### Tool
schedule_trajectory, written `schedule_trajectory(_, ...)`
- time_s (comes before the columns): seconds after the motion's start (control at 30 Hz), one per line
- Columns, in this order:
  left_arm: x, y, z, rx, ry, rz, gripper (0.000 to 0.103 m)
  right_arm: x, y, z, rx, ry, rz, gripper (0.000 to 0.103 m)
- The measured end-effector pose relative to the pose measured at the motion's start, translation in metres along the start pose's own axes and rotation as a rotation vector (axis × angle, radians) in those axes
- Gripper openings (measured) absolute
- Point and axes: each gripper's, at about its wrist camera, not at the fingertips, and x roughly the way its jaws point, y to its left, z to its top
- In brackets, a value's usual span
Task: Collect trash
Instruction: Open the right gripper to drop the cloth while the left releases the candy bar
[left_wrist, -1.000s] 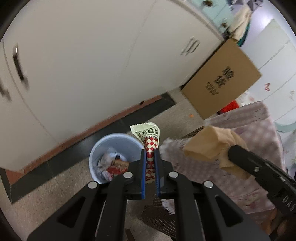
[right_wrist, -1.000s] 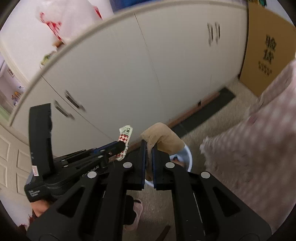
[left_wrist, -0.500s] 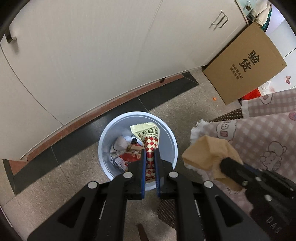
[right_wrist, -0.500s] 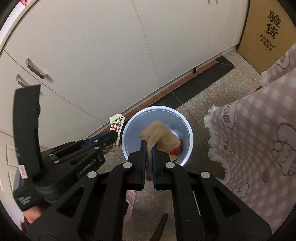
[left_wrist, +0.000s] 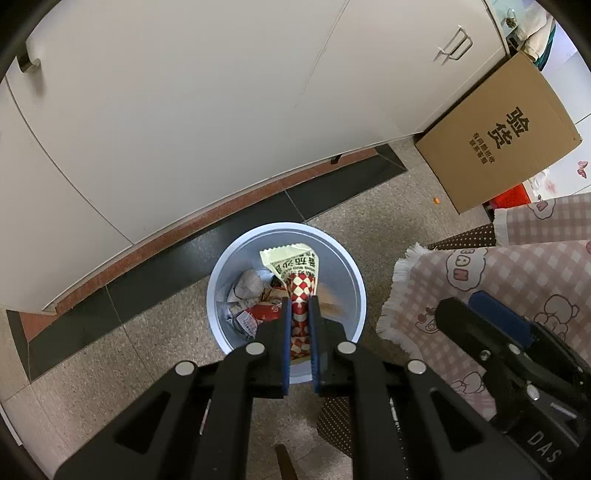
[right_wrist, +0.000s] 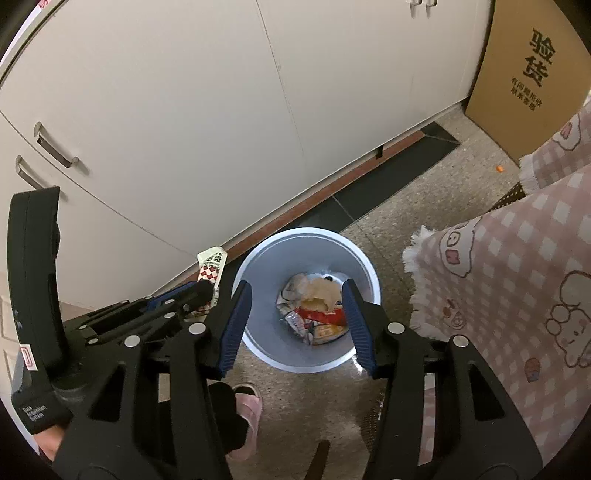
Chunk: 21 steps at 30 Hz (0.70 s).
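Note:
A pale blue trash bin (left_wrist: 343, 273) stands on the floor by the cabinets, with several wrappers and crumpled paper inside. My left gripper (left_wrist: 300, 310) is shut on a red-and-white checkered snack wrapper (left_wrist: 295, 269) and holds it over the bin; the wrapper also shows in the right wrist view (right_wrist: 211, 266). My right gripper (right_wrist: 297, 295) is open and empty above the bin (right_wrist: 258, 258). A crumpled tan paper (right_wrist: 321, 291) lies on top of the trash inside; in the left wrist view it is a tan blur (left_wrist: 328, 299).
White cabinet doors (left_wrist: 184, 110) rise behind the bin, above a dark floor strip. A cardboard box (left_wrist: 498, 136) leans at the right. A pink checkered cloth (right_wrist: 517, 280) hangs at the right of the bin. A pink slipper (right_wrist: 247, 417) is below the right gripper.
My right gripper opened and the tan paper dropped into the bin. Both grippers came down closer over the bin. The left gripper still holds the wrapper.

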Motion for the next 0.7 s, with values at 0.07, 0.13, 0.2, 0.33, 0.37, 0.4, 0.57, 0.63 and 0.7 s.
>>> schedule_trajectory(0.07,0.001,-0.001,0.0,0.001,0.002,-0.001,0.008,-0.002,0.001,-0.001,-0.009,-0.004,-0.011,0.053)
schedule_trajectory(0.13,0.001,-0.001,0.0,0.003,0.004,-0.002,0.008,-0.005,0.001,-0.003,-0.016,-0.007,-0.021,0.054)
schedule_trajectory(0.2,0.002,-0.002,0.0,0.008,0.009,-0.001,0.008,-0.005,0.001,-0.005,-0.017,-0.006,-0.025,0.055)
schedule_trajectory(0.33,0.003,-0.003,0.0,0.014,0.013,0.0,0.008,-0.005,-0.004,-0.009,0.0,0.001,-0.037,0.056)
schedule_trajectory(0.37,0.003,-0.003,0.0,0.017,0.014,0.0,0.008,-0.004,-0.006,-0.009,0.003,0.003,-0.041,0.056)
schedule_trajectory(0.4,0.003,-0.003,-0.001,0.022,0.014,0.001,0.008,-0.003,-0.007,-0.01,0.006,0.004,-0.044,0.056)
schedule_trajectory(0.57,0.005,-0.009,-0.002,0.054,0.014,0.007,0.009,0.002,-0.014,-0.013,0.016,0.009,-0.062,0.057)
schedule_trajectory(0.63,0.005,-0.011,-0.003,0.069,0.007,0.018,0.009,0.004,-0.016,-0.015,0.019,0.01,-0.066,0.057)
schedule_trajectory(0.7,0.005,-0.014,-0.003,0.081,0.0,0.029,0.009,0.005,-0.018,-0.018,0.017,0.009,-0.074,0.057)
